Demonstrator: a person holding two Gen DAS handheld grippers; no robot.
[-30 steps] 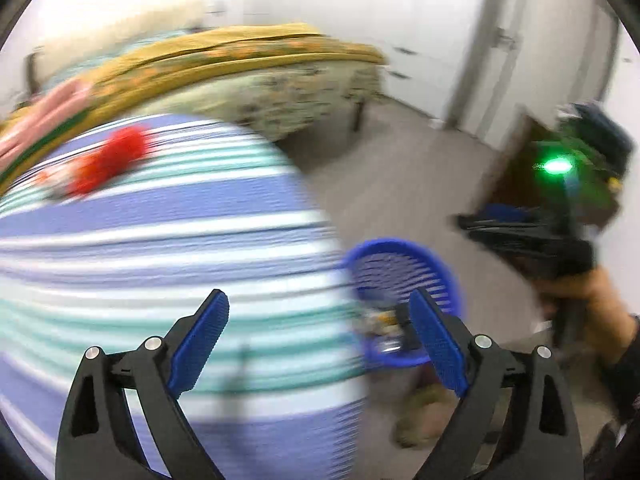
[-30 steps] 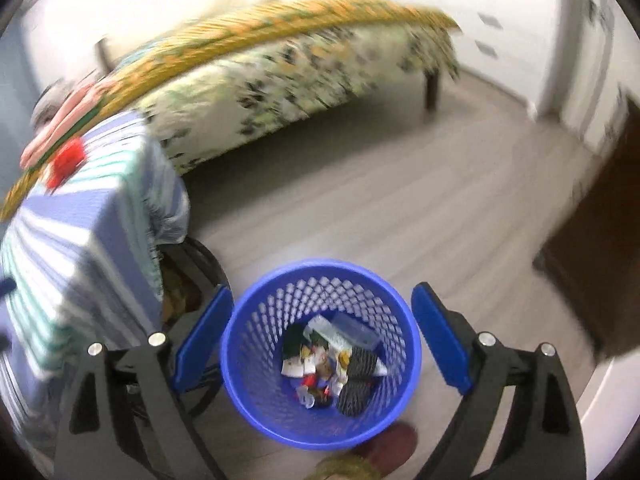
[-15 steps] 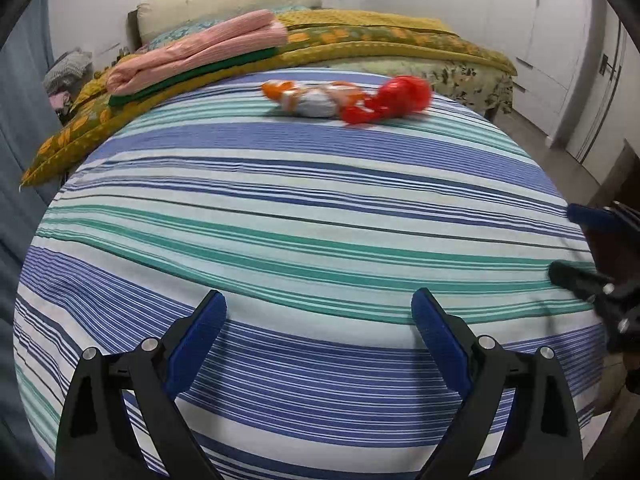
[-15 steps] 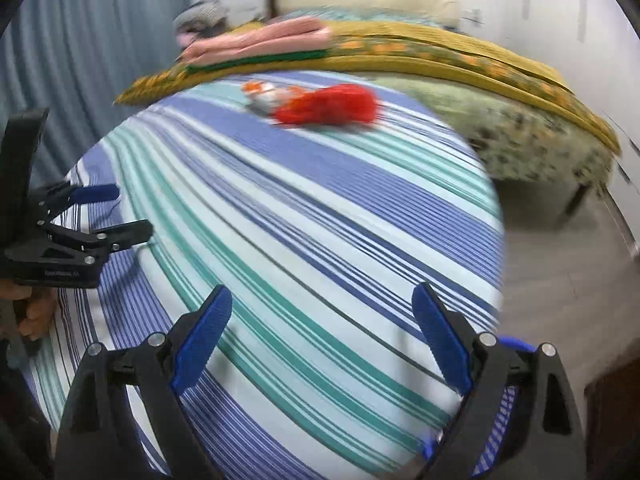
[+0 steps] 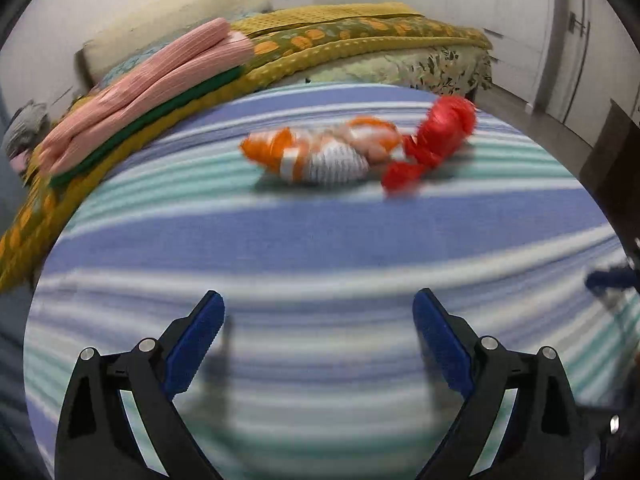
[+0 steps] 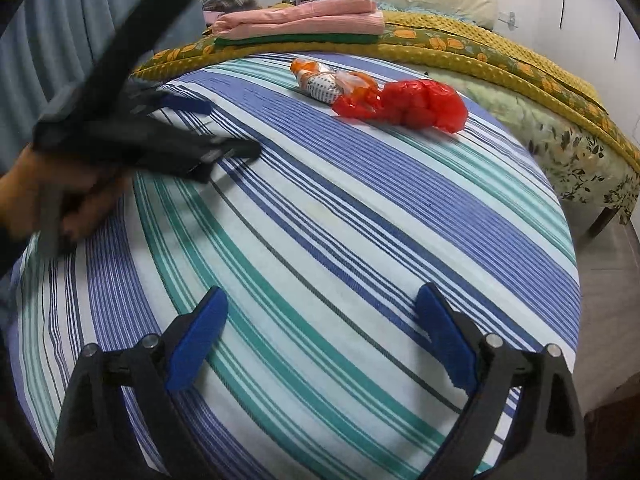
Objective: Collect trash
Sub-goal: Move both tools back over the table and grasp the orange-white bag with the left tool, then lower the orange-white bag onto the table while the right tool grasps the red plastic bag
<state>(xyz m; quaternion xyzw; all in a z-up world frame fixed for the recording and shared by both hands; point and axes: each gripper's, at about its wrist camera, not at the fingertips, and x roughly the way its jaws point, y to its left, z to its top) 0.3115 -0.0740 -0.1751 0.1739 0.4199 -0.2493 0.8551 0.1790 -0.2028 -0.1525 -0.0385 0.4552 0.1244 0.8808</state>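
Left wrist view looks across a round surface [image 5: 320, 248] covered in blue, green and white striped cloth. The left hand-held gripper [image 5: 318, 338] hovers above the near part of it with its blue-padded fingers spread wide and nothing between them. Well ahead of it, toward the far edge, lie two pieces of trash touching each other: a crumpled orange-and-white plastic wrapper [image 5: 320, 156], almost straight ahead, and a crumpled red plastic bag [image 5: 434, 142], ahead and to the right. This view is motion-blurred, so finer detail is unclear.

From the right wrist view, the right hand-held gripper [image 6: 322, 340] is also spread apart and empty, above the near side of the striped surface [image 6: 320, 240]. The orange-and-white wrapper [image 6: 332, 80] sits far ahead, the red bag [image 6: 416, 106] beside it, ahead and slightly right. The left hand-held gripper [image 6: 228, 128], blurred, appears ahead and to the left, over the cloth, and well short of the trash.

Beyond the surface stands a bed with a yellow floral blanket [image 6: 500, 56], and folded pink and green textiles [image 6: 304, 20] rest on it.
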